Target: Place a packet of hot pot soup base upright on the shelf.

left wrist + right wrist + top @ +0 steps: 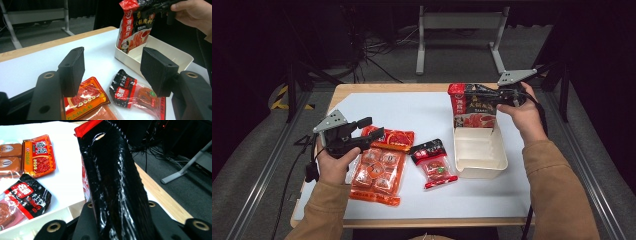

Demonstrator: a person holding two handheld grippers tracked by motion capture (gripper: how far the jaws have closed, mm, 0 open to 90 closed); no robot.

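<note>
Red-black pouch (pixel 474 106) | right gripper (pixel 492 98) clamps it | left gripper (pixel 371 131) wide open

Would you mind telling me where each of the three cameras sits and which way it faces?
High view: fixed above the person's side, looking forward and down on the table; both forearms, hands, left gripper and right gripper show.
Left gripper view: rides the left gripper, looking between its open jaws across the table toward the white tray; the person's other hand shows.
Right gripper view: rides the right gripper, looking along the black and red pouch it clamps.
Shared: all three show that pouch and the small black and red packet.
</note>
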